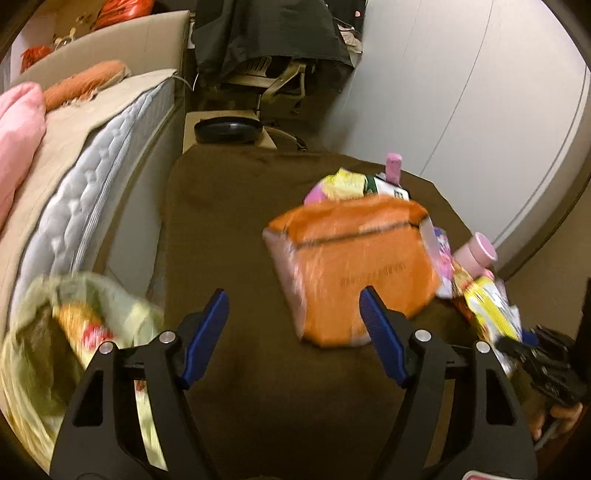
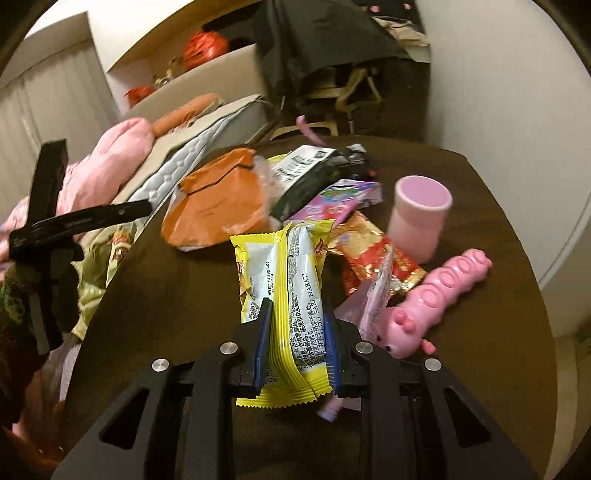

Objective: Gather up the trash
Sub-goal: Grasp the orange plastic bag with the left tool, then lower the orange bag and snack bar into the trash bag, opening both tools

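My left gripper point(image 1: 291, 297) is open and holds nothing; it hovers over the dark brown table point(image 1: 236, 229), just short of an orange packet point(image 1: 351, 266). A yellow-green trash bag point(image 1: 48, 332) with wrappers inside hangs at the table's left edge. My right gripper point(image 2: 297, 314) is shut on a yellow and white snack wrapper point(image 2: 295, 266), which stands up between its blue pads. Beyond it lie the orange packet point(image 2: 221, 206), a black and white pouch point(image 2: 310, 173), a pink printed wrapper point(image 2: 343, 199) and a red and gold wrapper point(image 2: 376, 258). The right gripper with its wrapper point(image 1: 487, 306) shows at the left wrist view's right edge.
A pink cup point(image 2: 421, 214) and a pink caterpillar toy point(image 2: 447, 291) stand on the table's right side. A bed with a grey mattress point(image 1: 92, 192) and a pink blanket point(image 1: 18, 133) runs along the left. A chair draped in dark cloth point(image 1: 266, 33) stands behind the table.
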{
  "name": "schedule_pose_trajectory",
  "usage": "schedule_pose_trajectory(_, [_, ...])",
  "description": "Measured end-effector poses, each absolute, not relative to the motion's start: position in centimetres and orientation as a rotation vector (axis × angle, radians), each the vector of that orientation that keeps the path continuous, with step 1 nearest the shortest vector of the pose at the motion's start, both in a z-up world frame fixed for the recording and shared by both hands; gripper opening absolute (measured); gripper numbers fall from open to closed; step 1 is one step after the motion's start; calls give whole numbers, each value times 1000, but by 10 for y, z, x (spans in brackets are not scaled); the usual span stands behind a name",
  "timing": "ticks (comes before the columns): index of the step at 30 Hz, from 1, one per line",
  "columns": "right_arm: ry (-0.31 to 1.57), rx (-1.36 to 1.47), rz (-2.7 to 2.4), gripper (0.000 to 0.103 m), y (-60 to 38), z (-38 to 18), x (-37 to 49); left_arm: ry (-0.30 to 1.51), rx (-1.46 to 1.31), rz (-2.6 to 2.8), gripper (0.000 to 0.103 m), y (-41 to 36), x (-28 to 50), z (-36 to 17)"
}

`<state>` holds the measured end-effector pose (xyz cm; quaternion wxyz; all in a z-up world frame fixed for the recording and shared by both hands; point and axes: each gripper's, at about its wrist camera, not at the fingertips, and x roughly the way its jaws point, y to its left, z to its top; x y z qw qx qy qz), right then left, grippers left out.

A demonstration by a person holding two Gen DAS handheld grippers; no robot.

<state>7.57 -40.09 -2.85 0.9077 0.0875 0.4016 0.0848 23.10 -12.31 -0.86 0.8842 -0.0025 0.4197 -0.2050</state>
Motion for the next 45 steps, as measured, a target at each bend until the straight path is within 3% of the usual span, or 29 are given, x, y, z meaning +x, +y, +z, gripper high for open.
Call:
schedule_pose_trajectory(2, [827, 186, 176, 24, -405, -29, 75, 875, 26, -400, 69, -133, 246, -10])
schedule_pose_trajectory(4, [823, 194, 176, 24, -407, -29, 73, 899, 46, -368, 61, -141, 259, -15])
schedule_pose_trajectory(9, [813, 214, 172, 24, -410, -28, 68, 1013, -3, -367, 25, -147, 268, -32])
schedule_pose_trajectory(11, [810, 215, 167, 24, -411, -27, 70, 1016, -13, -383, 16, -147, 260, -33])
schedule_pose_trajectory(23, [749, 210, 147, 24, -408, -3, 65, 869, -52, -403, 14, -116, 197, 5])
schedule_pose_trajectory(45, [711, 89, 235, 24, -332, 35, 87, 831, -84, -233, 14, -3, 166, 20])
